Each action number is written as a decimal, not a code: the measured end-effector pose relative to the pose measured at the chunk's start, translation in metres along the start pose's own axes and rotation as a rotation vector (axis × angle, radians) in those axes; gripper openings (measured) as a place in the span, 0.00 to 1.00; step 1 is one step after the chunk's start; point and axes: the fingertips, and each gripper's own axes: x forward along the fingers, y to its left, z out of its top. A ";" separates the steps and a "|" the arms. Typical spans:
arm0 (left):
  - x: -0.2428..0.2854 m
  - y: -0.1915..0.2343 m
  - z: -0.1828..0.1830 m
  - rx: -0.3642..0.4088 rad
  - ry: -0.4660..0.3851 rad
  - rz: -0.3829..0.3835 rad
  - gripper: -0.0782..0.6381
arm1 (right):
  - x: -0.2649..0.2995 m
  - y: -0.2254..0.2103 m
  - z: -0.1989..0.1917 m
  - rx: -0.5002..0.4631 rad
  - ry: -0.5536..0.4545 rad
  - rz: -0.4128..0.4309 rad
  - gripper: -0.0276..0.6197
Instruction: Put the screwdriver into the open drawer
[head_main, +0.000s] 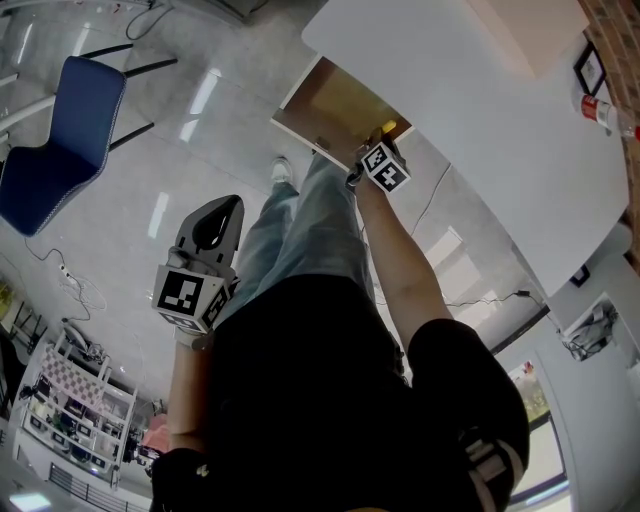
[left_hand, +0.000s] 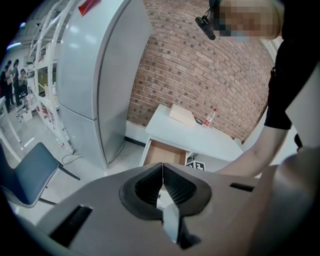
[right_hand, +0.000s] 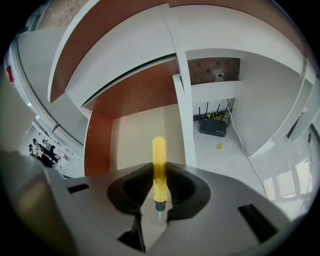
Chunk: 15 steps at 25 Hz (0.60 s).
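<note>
My right gripper (right_hand: 158, 186) is shut on a yellow-handled screwdriver (right_hand: 158, 162), its handle sticking out forward between the jaws and its metal shaft pointing back. It hangs just above the open drawer (right_hand: 142, 135), whose pale bottom and brown side walls fill the right gripper view. In the head view the right gripper (head_main: 378, 150) is at the drawer (head_main: 330, 105) under the white table's edge, a bit of the yellow handle (head_main: 389, 128) showing. My left gripper (head_main: 213, 225) hangs low over the floor, jaws shut on nothing; the left gripper (left_hand: 162, 187) looks toward the drawer (left_hand: 162, 152) from afar.
The white table (head_main: 480, 110) carries a bottle (head_main: 600, 112) and a flat board (left_hand: 182, 116) by the brick wall. A blue chair (head_main: 55, 140) stands at the left, a tall grey cabinet (left_hand: 95, 75) beyond it. A router (right_hand: 216, 124) and cables lie on the floor under the table.
</note>
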 end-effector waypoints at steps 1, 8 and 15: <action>0.000 0.000 -0.001 -0.003 0.001 0.000 0.12 | 0.001 0.000 0.000 0.000 0.000 -0.004 0.18; 0.002 0.001 -0.010 -0.008 0.013 -0.005 0.12 | 0.009 0.003 -0.001 0.007 -0.001 -0.023 0.18; 0.004 -0.004 -0.017 -0.014 0.023 -0.020 0.12 | 0.018 0.006 -0.002 0.027 0.006 -0.058 0.18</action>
